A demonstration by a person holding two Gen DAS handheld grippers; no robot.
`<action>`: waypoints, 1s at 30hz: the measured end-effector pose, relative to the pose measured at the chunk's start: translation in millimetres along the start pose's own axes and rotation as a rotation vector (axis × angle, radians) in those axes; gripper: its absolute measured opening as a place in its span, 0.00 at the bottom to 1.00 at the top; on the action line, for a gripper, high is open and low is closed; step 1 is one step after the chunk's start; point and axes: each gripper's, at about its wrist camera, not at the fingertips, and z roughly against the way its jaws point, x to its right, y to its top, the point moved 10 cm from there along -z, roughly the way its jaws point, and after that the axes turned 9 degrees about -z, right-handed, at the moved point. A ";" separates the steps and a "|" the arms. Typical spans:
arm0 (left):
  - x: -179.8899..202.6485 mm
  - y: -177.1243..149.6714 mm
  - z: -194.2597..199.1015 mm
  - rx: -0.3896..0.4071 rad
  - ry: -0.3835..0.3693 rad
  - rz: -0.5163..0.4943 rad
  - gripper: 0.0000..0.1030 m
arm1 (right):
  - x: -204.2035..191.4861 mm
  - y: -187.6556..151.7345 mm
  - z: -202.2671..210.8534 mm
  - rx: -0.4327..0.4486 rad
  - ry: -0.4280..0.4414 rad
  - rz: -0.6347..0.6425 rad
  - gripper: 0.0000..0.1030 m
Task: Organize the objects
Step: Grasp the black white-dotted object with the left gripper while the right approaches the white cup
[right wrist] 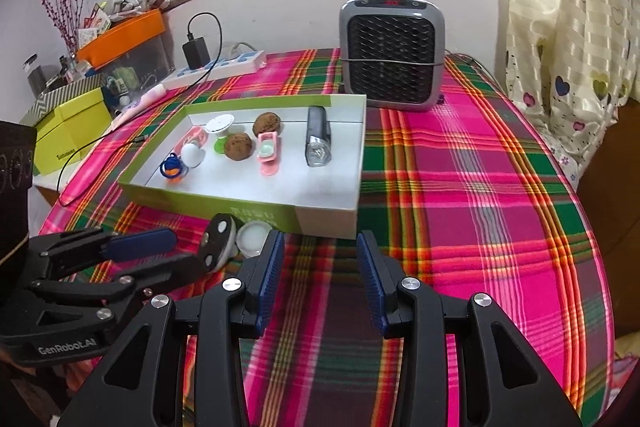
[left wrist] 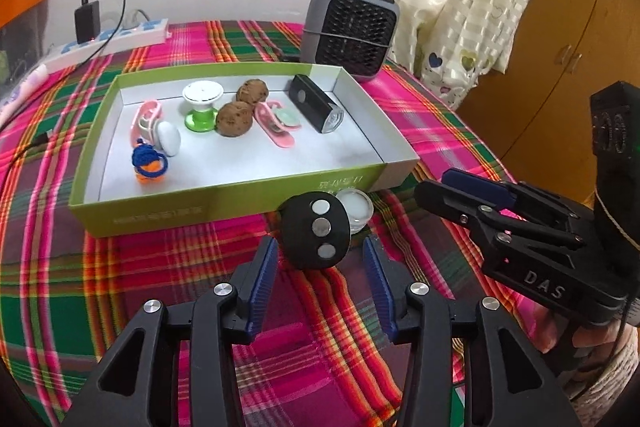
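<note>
A green box (left wrist: 224, 193) (right wrist: 200, 207) on the plaid cloth holds a black bike light (left wrist: 316, 103) (right wrist: 318, 143), two brown balls (left wrist: 235, 119) (right wrist: 239, 146), two pink clips (left wrist: 276, 125), a white and green knob (left wrist: 202, 105), a white round piece (left wrist: 168, 138) and a blue and orange toy (left wrist: 147, 163) (right wrist: 171, 167). A black oval device with three metal discs (left wrist: 316, 235) (right wrist: 218, 241) and a small clear white jar (left wrist: 355, 209) (right wrist: 253, 237) lie in front of the box. My left gripper (left wrist: 320, 259) (right wrist: 176, 251) is open, just short of the black device. My right gripper (right wrist: 320, 255) (left wrist: 452, 193) is open and empty, right of the jar.
A grey fan heater (left wrist: 350, 31) (right wrist: 392, 55) stands behind the box. A power strip with a black charger (left wrist: 108, 35) (right wrist: 216, 67) lies at the back left. A yellow-green box (right wrist: 70, 131) and orange bin (right wrist: 124, 35) sit off the table's left. A wooden cabinet (left wrist: 560, 47) stands at right.
</note>
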 end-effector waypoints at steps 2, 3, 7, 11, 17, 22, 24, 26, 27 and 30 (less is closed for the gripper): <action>1.6 0.3 -4.1 -0.011 -0.002 -0.001 0.42 | 1.4 -1.0 -0.7 -0.003 -0.002 -0.002 0.38; 2.2 0.5 -6.5 -0.015 0.005 -0.006 0.42 | 2.1 -1.2 -0.8 -0.004 -0.002 -0.003 0.38; 1.0 -0.8 -12.2 -0.030 0.018 -0.001 0.42 | 5.0 -1.0 -1.4 -0.006 0.000 -0.008 0.38; -1.2 -0.8 -16.9 -0.037 0.031 -0.005 0.42 | 6.3 -1.5 -2.8 -0.008 0.003 -0.012 0.38; -6.1 2.7 -19.4 -0.037 0.031 0.022 0.42 | 5.1 -2.1 -5.1 -0.013 0.007 -0.012 0.38; -7.2 2.8 -19.4 -0.028 0.025 0.036 0.41 | 2.2 -3.7 -8.9 -0.024 0.011 -0.008 0.38; -8.3 2.6 -18.9 -0.026 0.024 0.044 0.39 | 0.6 -4.4 -9.6 -0.026 0.013 -0.005 0.38; -9.5 2.4 -18.1 -0.024 0.029 0.048 0.39 | -1.3 -5.1 -9.9 -0.028 0.014 0.000 0.38; -10.0 2.1 -17.5 -0.023 0.031 0.050 0.39 | -2.2 -5.3 -9.9 -0.028 0.015 0.001 0.38; -12.3 0.9 -16.1 -0.021 0.036 0.054 0.39 | -4.9 -6.2 -11.0 -0.032 0.014 0.006 0.38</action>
